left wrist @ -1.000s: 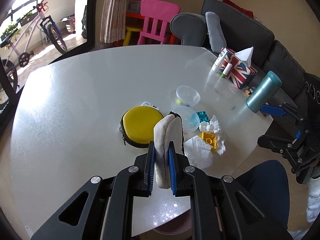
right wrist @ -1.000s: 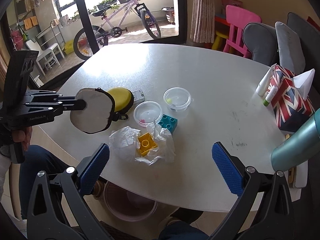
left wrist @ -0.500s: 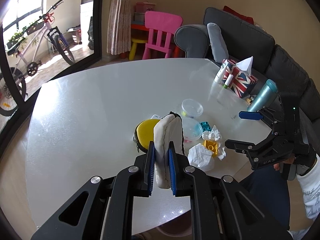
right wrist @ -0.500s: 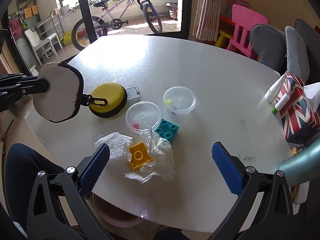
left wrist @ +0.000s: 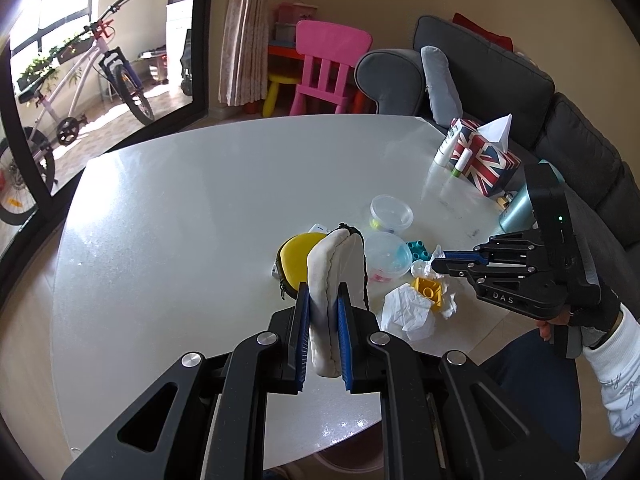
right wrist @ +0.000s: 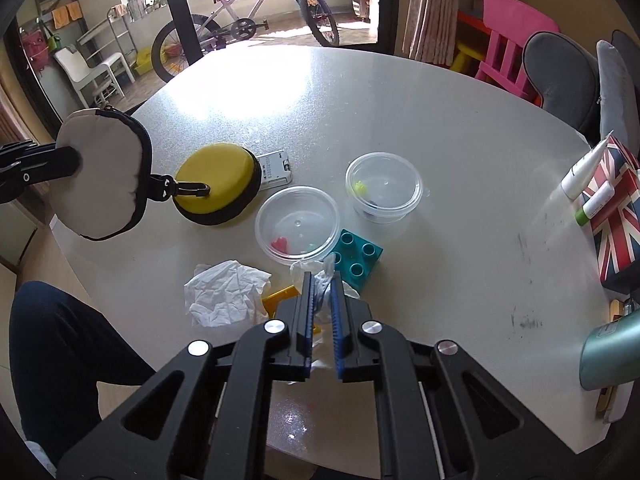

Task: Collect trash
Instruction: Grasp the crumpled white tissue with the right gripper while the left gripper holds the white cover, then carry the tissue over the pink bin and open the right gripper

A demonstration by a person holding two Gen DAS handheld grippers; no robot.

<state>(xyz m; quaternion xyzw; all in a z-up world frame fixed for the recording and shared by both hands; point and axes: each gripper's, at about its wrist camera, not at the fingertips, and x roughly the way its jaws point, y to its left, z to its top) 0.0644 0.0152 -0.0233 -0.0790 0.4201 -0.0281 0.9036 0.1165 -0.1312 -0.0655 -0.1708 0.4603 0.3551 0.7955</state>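
Note:
My left gripper [left wrist: 323, 300] is shut on a round white pouch [left wrist: 334, 276] with a black zip edge and holds it above the table's near edge; the pouch also shows in the right wrist view [right wrist: 102, 178]. My right gripper [right wrist: 321, 280] is shut on a crumpled white tissue [right wrist: 322, 294] that lies over a yellow brick [right wrist: 282, 296]. A second crumpled tissue [right wrist: 224, 292] lies just left of it, also seen in the left wrist view [left wrist: 408, 312]. The right gripper also shows in the left wrist view [left wrist: 438, 262].
On the white table [right wrist: 440, 140] lie a yellow round case [right wrist: 216, 182], two clear plastic tubs [right wrist: 298, 224] [right wrist: 384, 184], a teal brick [right wrist: 358, 258], a flag tissue box [right wrist: 616, 208] and a teal bottle [right wrist: 612, 352]. A pink bin [left wrist: 348, 460] stands under the table edge.
My right gripper has moved down to the tissue on the yellow brick and shut on it. My left gripper has drawn back and to the left with the pouch.

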